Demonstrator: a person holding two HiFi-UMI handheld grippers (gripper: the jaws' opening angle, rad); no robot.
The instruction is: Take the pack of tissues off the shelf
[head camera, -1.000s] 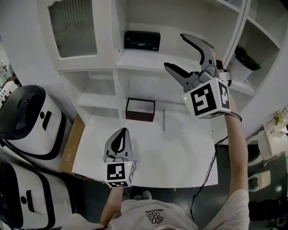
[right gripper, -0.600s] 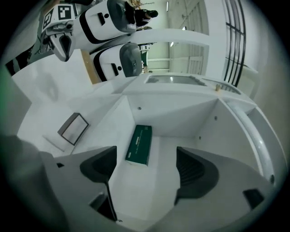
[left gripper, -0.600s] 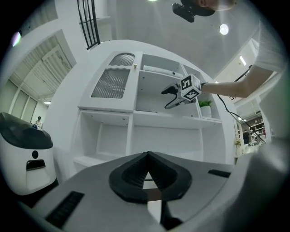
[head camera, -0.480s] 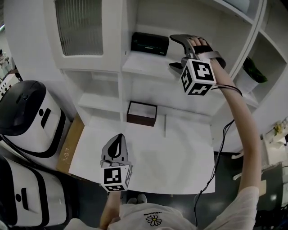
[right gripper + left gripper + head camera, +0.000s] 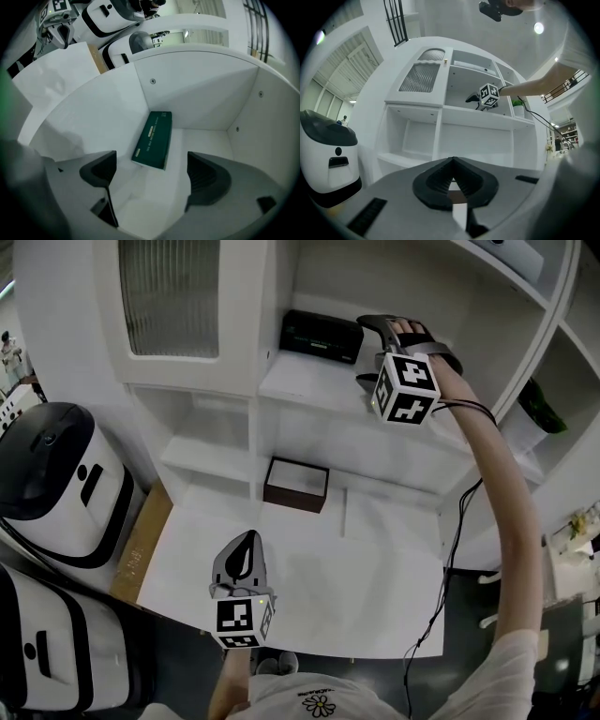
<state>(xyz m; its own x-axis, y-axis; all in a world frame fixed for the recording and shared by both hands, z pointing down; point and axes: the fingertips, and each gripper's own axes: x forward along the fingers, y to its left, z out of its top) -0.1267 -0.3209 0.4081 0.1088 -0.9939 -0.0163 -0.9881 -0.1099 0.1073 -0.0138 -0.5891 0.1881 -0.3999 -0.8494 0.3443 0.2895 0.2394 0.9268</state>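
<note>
The right gripper point(image 5: 150, 171) has just been opening its jaws. They stand spread wide with nothing between them. The pack of tissues point(image 5: 152, 139) lies flat on the shelf point(image 5: 206, 140) at twelve o'clock, beyond the pads, with its long axis running roughly twelve to six. The left gripper point(image 5: 242, 563) has its jaws together and empty, and hangs well apart over the table point(image 5: 375, 559). I cannot tell whether the pack's far end touches the back wall.

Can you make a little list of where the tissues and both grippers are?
pack of tissues: flat on the upper shelf, untouched
right gripper: open, jaws just been opening, nothing between them, aimed at the pack
left gripper: shut, empty, low over the desk
brown box: on the desk, at the back
</note>
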